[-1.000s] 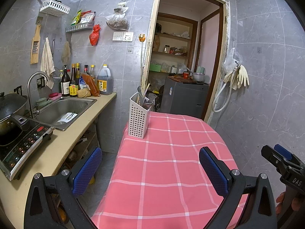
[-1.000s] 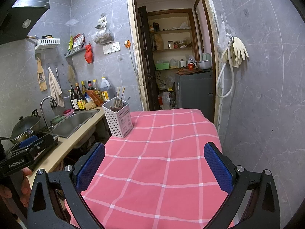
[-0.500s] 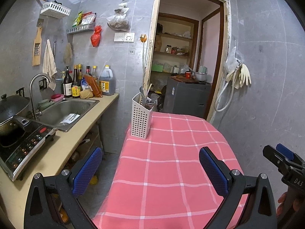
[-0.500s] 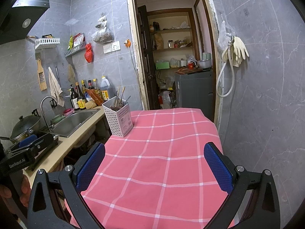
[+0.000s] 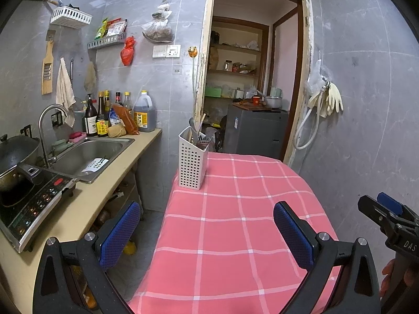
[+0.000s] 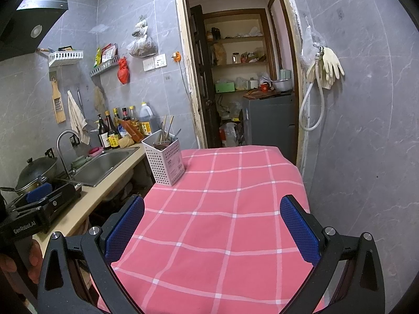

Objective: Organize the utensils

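A white perforated utensil holder (image 5: 192,161) (image 6: 165,160) stands upright at the far left corner of the pink checked table (image 5: 235,222) (image 6: 222,222). Chopsticks and metal utensils (image 5: 199,133) (image 6: 167,132) stick out of its top. My left gripper (image 5: 207,225) is open over the table's near left edge, well short of the holder, with nothing between its blue pads. My right gripper (image 6: 212,222) is open over the near part of the table, also empty. Each gripper shows at the edge of the other's view, held by a hand.
A beige counter (image 5: 86,201) runs along the left with a steel sink (image 5: 89,154), a tap, an induction hob (image 5: 28,206) and a wok. Bottles (image 5: 104,115) stand at the counter's far end. A doorway with a grey appliance (image 5: 256,130) lies behind the table; a tiled wall is on the right.
The left wrist view has drifted slightly, so the holder now sits a little further right and lower in it. The right gripper has hardly moved. Both stay open.
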Demonstrator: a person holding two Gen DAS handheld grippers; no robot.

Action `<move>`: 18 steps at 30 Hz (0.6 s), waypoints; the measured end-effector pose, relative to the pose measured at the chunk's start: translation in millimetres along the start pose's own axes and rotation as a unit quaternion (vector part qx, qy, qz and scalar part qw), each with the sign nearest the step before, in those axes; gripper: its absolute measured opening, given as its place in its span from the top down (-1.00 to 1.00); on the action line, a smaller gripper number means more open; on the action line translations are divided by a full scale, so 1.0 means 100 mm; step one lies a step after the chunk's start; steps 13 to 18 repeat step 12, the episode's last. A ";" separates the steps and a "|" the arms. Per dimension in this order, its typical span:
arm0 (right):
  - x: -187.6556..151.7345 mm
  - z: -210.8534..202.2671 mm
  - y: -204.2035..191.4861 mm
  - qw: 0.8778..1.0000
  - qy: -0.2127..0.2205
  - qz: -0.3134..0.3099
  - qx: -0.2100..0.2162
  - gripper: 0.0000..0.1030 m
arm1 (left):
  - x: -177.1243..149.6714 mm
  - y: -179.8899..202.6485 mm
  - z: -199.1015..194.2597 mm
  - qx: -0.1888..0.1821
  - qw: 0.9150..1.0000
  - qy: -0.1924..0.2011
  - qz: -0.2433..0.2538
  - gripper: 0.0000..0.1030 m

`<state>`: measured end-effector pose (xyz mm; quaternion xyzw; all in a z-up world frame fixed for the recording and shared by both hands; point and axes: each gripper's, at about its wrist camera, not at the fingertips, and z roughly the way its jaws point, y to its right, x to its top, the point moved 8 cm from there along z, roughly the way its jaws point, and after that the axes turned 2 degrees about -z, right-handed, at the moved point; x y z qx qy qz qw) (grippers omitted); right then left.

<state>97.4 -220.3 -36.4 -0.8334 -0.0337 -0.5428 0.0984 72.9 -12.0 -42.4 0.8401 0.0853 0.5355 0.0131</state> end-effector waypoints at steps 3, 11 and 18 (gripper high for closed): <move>0.00 0.00 0.00 1.000 0.000 0.000 0.000 -0.98 | 0.00 0.00 0.00 0.000 1.000 -0.001 0.000 -0.99; -0.08 0.05 -0.04 1.000 -0.008 0.001 0.002 -0.98 | -0.04 -0.04 0.06 0.000 1.000 -0.010 0.002 -0.99; -0.08 0.07 -0.04 1.000 -0.009 0.002 0.003 -0.98 | -0.04 -0.06 0.08 0.001 1.000 -0.013 0.002 -0.99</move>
